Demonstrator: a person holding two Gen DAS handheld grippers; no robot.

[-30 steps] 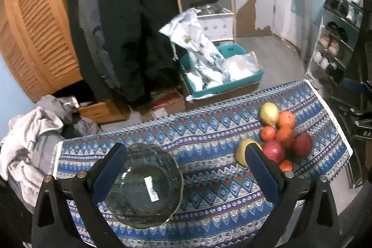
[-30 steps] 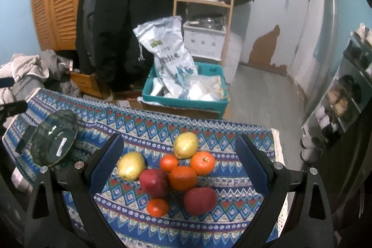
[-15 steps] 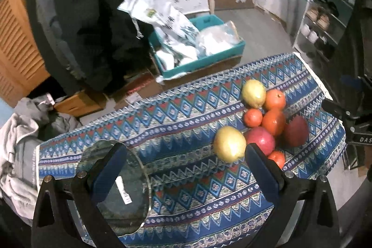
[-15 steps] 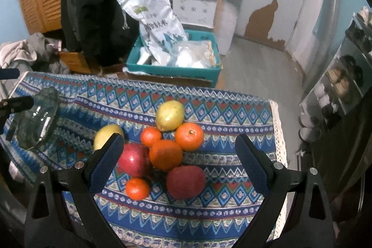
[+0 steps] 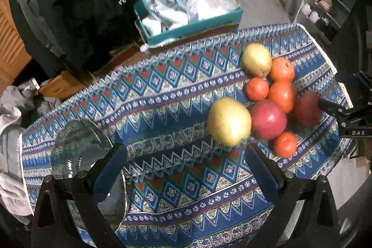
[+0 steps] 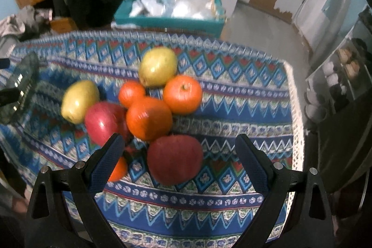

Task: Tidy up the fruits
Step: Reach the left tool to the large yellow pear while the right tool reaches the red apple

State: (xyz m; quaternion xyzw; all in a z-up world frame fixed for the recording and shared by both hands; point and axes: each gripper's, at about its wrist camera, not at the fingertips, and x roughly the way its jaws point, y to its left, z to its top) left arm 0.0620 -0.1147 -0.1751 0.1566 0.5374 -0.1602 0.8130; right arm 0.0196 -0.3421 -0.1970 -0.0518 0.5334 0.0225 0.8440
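A woven patterned cloth (image 5: 176, 94) lies matt under a clear glossy glass plate (image 5: 76, 150), shiny smooth-skinned apples (image 6: 104, 122) and finely dimpled oranges (image 6: 182, 94), with matt black plastic grippers (image 6: 176, 155) carrying textured blue pads (image 6: 104, 162).

Black gripper (image 6: 176, 156), blue pads (image 6: 105, 160)

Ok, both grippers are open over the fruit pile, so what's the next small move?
Probably lower the right gripper onto the dark red apple: it sits nearest, centred between the open fingers, at the pile's edge. The glass plate lies empty, and the left gripper holds nothing.
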